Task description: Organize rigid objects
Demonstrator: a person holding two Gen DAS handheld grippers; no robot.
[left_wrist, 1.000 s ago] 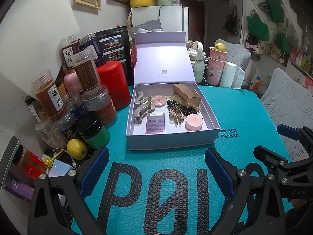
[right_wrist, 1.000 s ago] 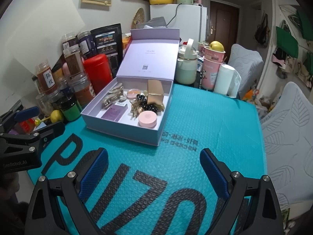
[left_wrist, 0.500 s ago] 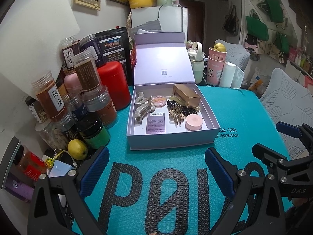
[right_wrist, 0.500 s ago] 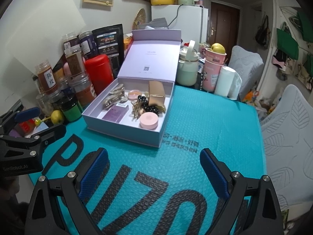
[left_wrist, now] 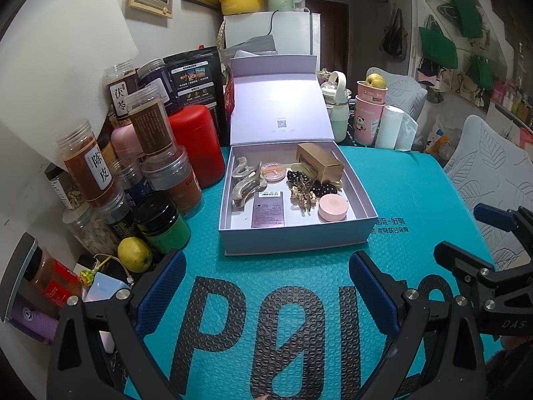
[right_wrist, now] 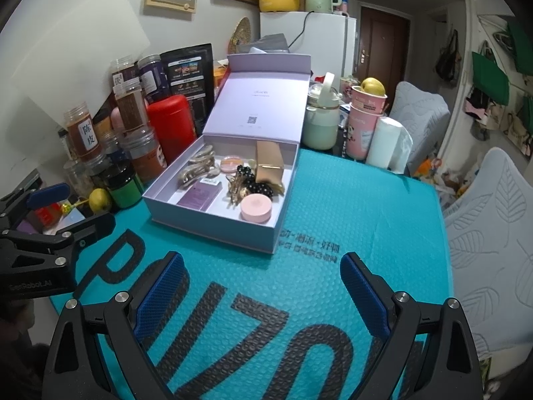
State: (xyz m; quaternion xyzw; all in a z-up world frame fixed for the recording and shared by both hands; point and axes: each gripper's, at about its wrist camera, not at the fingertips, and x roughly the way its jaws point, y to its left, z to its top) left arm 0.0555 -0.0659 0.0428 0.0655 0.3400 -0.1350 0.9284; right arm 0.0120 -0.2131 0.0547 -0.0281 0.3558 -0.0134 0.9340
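The box [left_wrist: 293,233] sits on the teal mat [left_wrist: 416,200], lid [left_wrist: 281,106] propped upright at the back, so its contents stay reachable from the front. Inside lie the small rigid items: gold carton [left_wrist: 319,165] at the rear right, pink round tin [left_wrist: 332,208] at the front right, purple card [left_wrist: 269,211] flat at the front, hair claws [left_wrist: 245,183] along the left wall, a pink compact [left_wrist: 273,170] behind them, and a cluster of black beads [left_wrist: 313,183] with a gold clip [left_wrist: 303,196] in the middle. All of these lie within the box; none shows on the mat beside it.

The left gripper [left_wrist: 265,290] hangs low over the mat, in front of the box, jaws spread wide and grasping nothing. The right gripper [right_wrist: 263,286] hangs likewise, released and empty, nearer the box's right front corner. Both face the box, which suits either reaching in or having just let go.

This layout fits items already gathered with the lid left to shut, or items waiting to be taken out and sorted; the views do not settle which.

Jars [left_wrist: 100,180] and a red canister [left_wrist: 196,146] crowd the left edge, clear of the working area. The bead cluster and clip overlap; separate pieces cannot be told apart. The box's near wall hides the front strip of its floor. The print on the card and lid is unreadable. The persons' hands are out of view.
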